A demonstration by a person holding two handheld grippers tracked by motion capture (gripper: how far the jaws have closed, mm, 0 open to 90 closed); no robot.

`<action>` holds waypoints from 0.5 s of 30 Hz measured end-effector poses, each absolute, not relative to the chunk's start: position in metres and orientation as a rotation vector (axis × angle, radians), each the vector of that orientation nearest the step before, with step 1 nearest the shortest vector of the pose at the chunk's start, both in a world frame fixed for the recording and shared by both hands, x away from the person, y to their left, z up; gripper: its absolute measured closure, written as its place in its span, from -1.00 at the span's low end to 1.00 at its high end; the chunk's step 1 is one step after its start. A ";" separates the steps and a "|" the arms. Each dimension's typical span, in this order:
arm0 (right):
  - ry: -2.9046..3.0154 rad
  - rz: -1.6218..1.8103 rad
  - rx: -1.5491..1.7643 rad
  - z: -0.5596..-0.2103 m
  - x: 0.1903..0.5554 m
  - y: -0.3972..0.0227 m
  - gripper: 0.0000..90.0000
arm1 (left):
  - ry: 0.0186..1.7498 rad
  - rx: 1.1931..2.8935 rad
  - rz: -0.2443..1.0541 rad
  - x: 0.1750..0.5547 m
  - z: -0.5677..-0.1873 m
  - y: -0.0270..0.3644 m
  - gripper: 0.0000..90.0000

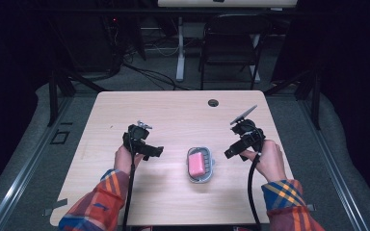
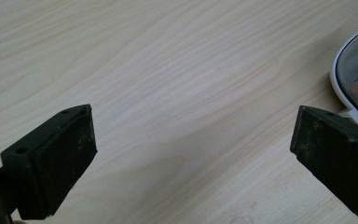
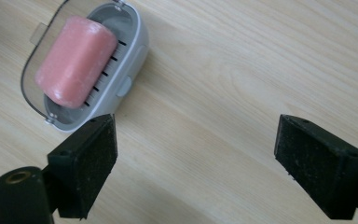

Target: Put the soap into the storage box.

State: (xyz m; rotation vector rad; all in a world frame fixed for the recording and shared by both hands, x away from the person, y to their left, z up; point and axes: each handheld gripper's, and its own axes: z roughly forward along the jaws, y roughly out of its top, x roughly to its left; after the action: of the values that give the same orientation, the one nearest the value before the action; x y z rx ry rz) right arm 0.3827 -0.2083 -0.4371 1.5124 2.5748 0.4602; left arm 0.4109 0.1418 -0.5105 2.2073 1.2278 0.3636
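A: Table contents?

B: One grey soap dish (image 1: pixel 200 165), resting on the light wooden table (image 1: pixel 173 115) near the front edge, between the two grippers. Pink soap bar (image 1: pixel 197 164) lying inside, across the slotted floor of the dish. Clear hinged lid (image 3: pixel 37 51) folded open along one side, seen in the right gripper view.

A: Left gripper status?

B: Left gripper (image 1: pixel 150 150) held low over the table, to the left of the dish and apart from it. Jaws spread wide, nothing between them. In the left gripper view (image 2: pixel 193 154), bare wood grain between the pads; rim of the dish (image 2: pixel 342 88) visible at the right edge, just beyond the right-hand jaw.

A: Right gripper status?

B: Right gripper (image 1: pixel 232 151) held to the right of the dish, near it but not touching. Jaws spread wide, empty. In the right gripper view (image 3: pixel 196 154), dish (image 3: pixel 137 44) and bar (image 3: pixel 74 60) at upper left, just past the tip of the left-hand jaw; contact there not evident. Grey three-cornered plate (image 1: pixel 243 114) tilted up on top of the gripper.

A: Hands?

B: Left hand (image 1: pixel 125 159) and right hand (image 1: pixel 270 161) each wrapped around a gripper handle; plaid sleeves (image 1: pixel 101 197) entering from the bottom edge. Black cable (image 1: pixel 251 192) trailing from the right gripper toward the front edge.
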 end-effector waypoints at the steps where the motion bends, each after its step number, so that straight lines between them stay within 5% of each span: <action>1: 2.574 0.466 1.508 -0.437 0.382 -0.212 -0.74 | 1.227 2.208 0.363 0.411 -0.510 0.142 -1.00; 15: 2.511 0.492 1.524 -0.467 0.355 -0.259 -0.75 | 1.222 2.219 0.361 0.411 -0.511 0.141 -1.00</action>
State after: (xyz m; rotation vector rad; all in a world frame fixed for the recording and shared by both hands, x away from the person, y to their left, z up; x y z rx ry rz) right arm 0.3553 -0.2591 -0.4668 1.5243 2.5114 0.4918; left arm 0.4109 0.1411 -0.5107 2.2192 1.2225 0.3605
